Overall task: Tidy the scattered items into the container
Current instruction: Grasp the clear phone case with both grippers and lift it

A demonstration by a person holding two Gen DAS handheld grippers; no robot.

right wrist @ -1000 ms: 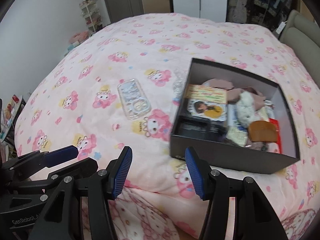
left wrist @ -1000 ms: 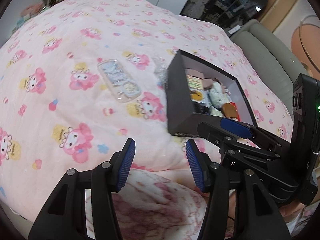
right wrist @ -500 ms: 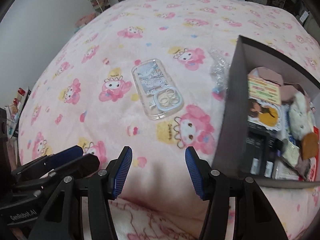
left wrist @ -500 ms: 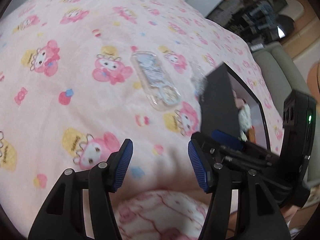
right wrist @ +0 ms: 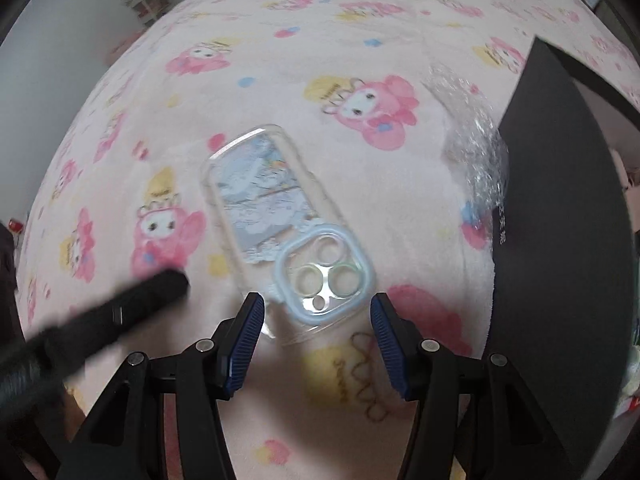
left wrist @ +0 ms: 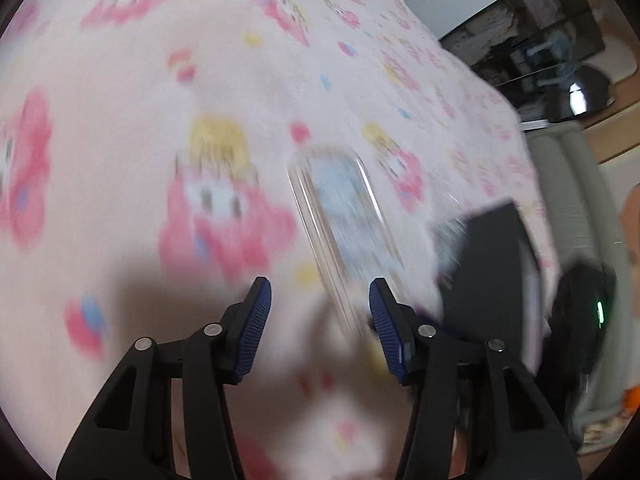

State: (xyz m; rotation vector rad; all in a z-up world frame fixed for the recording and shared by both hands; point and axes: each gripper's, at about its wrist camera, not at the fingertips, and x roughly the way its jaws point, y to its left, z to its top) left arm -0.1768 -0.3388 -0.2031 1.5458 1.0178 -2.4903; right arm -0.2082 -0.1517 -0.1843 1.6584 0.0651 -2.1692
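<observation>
Landmark: black box (right wrist: 560,220), the container, open-topped, standing on the bed.

Item 1. Phone case (right wrist: 280,228), clear, with a pale blue camera ring and a cartoon print. Lies flat on the pink blanket (right wrist: 280,60), well clear of the box on its left side as the right wrist view shows it. Not yet stowed.

Item 2. Crinkled clear plastic wrap (right wrist: 472,136). Lies on the blanket just beside the box's outer wall, apparently touching it. Not yet stowed.

Item 3. Right claw (right wrist: 316,322). Jaws stand part open, nothing between the pads; it hangs over the camera end of the phone case, farther from the box than the wrap is. No contact visible.

Item 4. Left claw (left wrist: 320,312). Jaws are closing, nothing clearly between them; the view is heavily blurred. The phone case (left wrist: 344,216) lies just ahead of its tips, the box (left wrist: 492,276) beyond and to the right. In the right wrist view one of its arms shows as a dark blur on the far side of the case from the box.

Progress, as judged: the box interior is hidden from both views, so its contents cannot be told. Two loose items remain outside it. The step in hand appears to be the pickup of the phone case; the wrap would follow.
</observation>
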